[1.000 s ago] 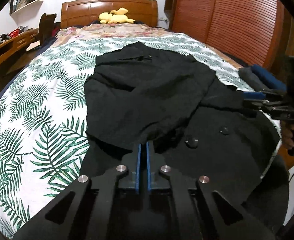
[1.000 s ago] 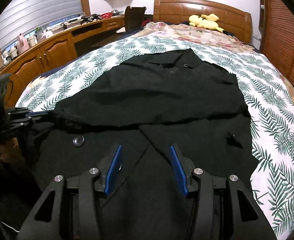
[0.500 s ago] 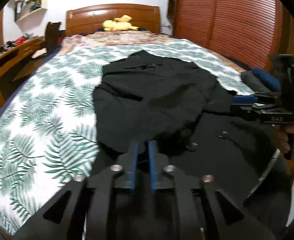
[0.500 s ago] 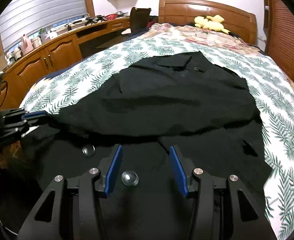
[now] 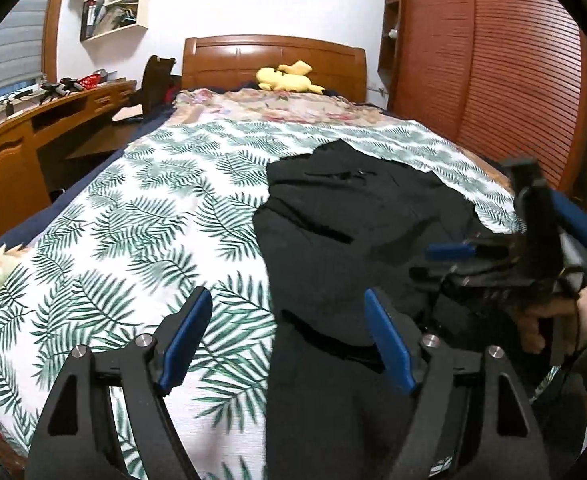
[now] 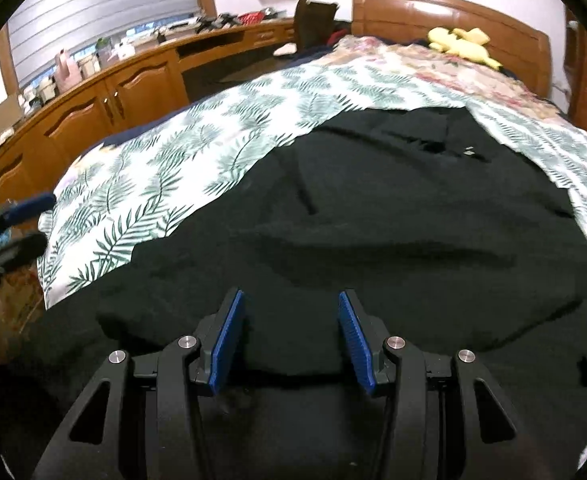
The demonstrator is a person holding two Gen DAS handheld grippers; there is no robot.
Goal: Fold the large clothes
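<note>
In the left wrist view, the left gripper (image 5: pixel 287 334) gapes wide and empty at lower centre, the black coat (image 5: pixel 353 232) running from lower right toward the headboard. In the right wrist view, the right gripper (image 6: pixel 291 338) hangs parted, empty, directly over the coat's (image 6: pixel 393 240) near end, closer.

Left gripper (image 5: pixel 287 336), clamped on the black coat (image 5: pixel 353 240) a second ago, let go; its blue pads now stood wide apart over the coat's left edge and the leaf-print bedspread (image 5: pixel 133 232). It swung leftward. Right gripper (image 6: pixel 291 334) moved forward above the folded cloth; the buttons between its pads dropped out of sight.
</note>
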